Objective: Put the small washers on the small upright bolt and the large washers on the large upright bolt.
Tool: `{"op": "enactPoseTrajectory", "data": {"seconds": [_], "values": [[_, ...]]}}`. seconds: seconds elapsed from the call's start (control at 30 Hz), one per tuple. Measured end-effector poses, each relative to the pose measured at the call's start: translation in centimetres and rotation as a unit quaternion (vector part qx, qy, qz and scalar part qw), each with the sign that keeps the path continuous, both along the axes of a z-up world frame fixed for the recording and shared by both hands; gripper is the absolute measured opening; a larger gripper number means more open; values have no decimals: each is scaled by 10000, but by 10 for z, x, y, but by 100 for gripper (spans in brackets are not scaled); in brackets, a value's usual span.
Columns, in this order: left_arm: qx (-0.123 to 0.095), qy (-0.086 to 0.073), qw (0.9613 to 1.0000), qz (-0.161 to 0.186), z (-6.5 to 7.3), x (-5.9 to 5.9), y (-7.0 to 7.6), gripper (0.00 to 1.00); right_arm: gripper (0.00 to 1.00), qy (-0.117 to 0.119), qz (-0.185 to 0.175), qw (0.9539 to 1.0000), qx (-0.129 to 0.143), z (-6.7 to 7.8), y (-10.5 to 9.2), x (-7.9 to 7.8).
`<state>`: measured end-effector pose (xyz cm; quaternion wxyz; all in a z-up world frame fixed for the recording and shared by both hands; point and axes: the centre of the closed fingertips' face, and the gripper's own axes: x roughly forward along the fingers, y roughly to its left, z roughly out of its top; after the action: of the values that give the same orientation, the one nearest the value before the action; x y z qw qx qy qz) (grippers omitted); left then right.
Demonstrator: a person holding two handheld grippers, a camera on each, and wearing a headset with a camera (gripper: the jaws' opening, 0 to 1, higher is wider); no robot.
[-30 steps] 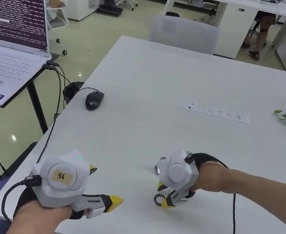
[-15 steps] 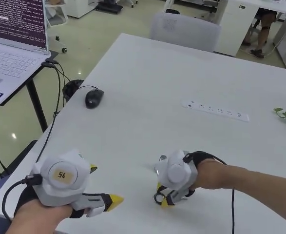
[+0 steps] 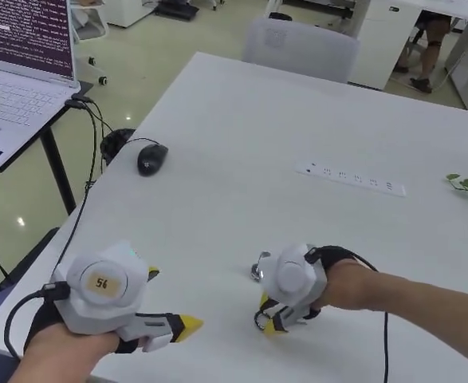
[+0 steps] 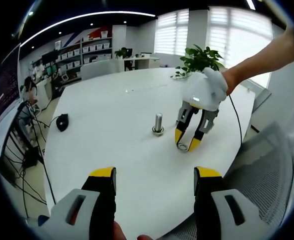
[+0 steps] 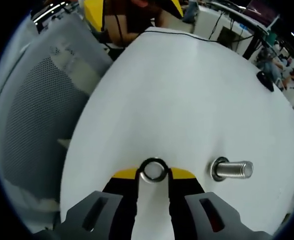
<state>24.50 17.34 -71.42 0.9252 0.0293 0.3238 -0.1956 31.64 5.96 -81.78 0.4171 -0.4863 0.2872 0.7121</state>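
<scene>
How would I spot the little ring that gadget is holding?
On the white table, near the person's edge, the right gripper points down beside an upright bolt. The washer is the small metal ring pinched between its yellow-tipped jaws, not on the bolt.

Office w/ laptop (image 3: 14, 88), desk chair (image 3: 297, 49)

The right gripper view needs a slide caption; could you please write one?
Right gripper holding a silver metal washer beside a silver bolt on the white table.
</scene>
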Motion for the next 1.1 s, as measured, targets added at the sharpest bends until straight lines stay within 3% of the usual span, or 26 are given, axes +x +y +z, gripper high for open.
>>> {"op": "enactPoseTrajectory", "data": {"seconds": [0.23, 0.43, 0.83, 1.1], "values": [[2, 22, 10000, -56, -1, 0, -4, 62, 23, 20, -278, 9994, 183, 11, 2, 8], [-1, 13, 10000, -74, -1, 2, -4, 62, 23, -82, -369, 9986, 381, 30, 5, 12], [-2, 5, 9999, -131, 1, 5, -7, 62, 23, -490, -616, 9948, 653, 76, 17, 61], [-33, -14, 9999, -118, 2, 7, -9, 62, 23, -629, -724, 9939, 537, 73, 31, 80]]}}
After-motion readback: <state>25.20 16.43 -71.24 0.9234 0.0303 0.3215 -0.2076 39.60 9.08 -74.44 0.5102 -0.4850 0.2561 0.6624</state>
